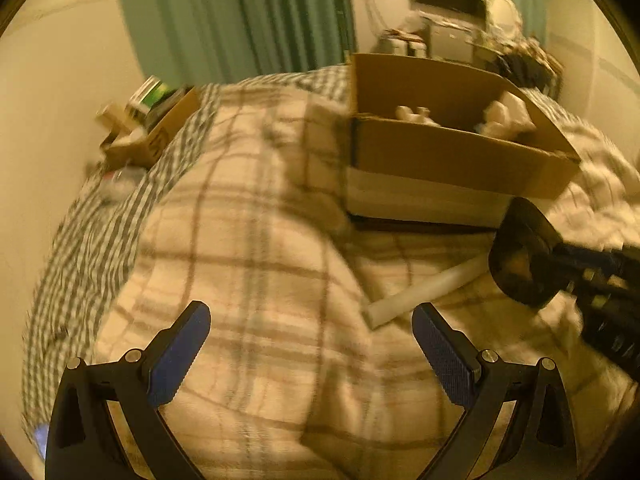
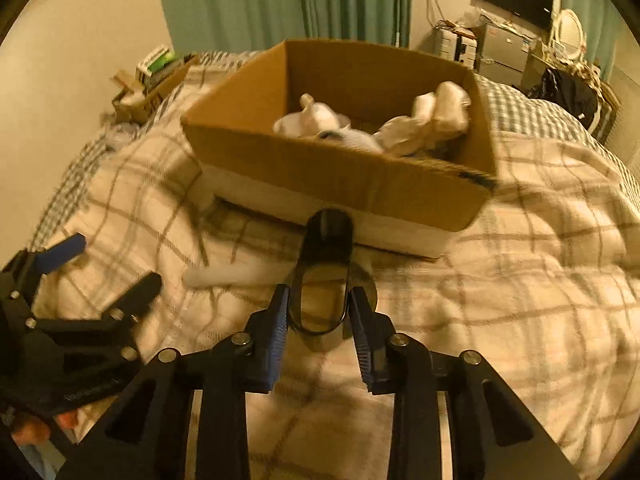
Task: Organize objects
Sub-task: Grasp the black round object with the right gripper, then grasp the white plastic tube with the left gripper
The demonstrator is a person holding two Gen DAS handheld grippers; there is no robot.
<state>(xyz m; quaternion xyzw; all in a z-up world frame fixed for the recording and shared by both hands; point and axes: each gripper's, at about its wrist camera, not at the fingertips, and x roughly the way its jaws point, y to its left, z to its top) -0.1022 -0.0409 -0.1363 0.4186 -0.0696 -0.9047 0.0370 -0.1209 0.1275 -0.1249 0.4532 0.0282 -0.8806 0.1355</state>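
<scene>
Two loose items look left on the plaid blanket (image 2: 500, 280): a dark translucent cup-like container (image 2: 322, 280), clenched btwn the right gripper (image 2: 320, 312) just short of the cardboard box (image 2: 332, 184), and a white tube (image 1: 428, 288) lying beside it. Box already holds several white soft, crumpled things (image 2: 424, 124), so the job's prob. past halfway, w/ cup not yet dropped in. Left gripper (image 1: 312, 332) hangs spread wide, empty, over the blanket.

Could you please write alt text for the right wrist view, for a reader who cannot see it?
The right gripper is shut on a dark translucent scoop-like object above a plaid blanket. Ahead sits an open cardboard box holding white items; the open left gripper is at left.
</scene>
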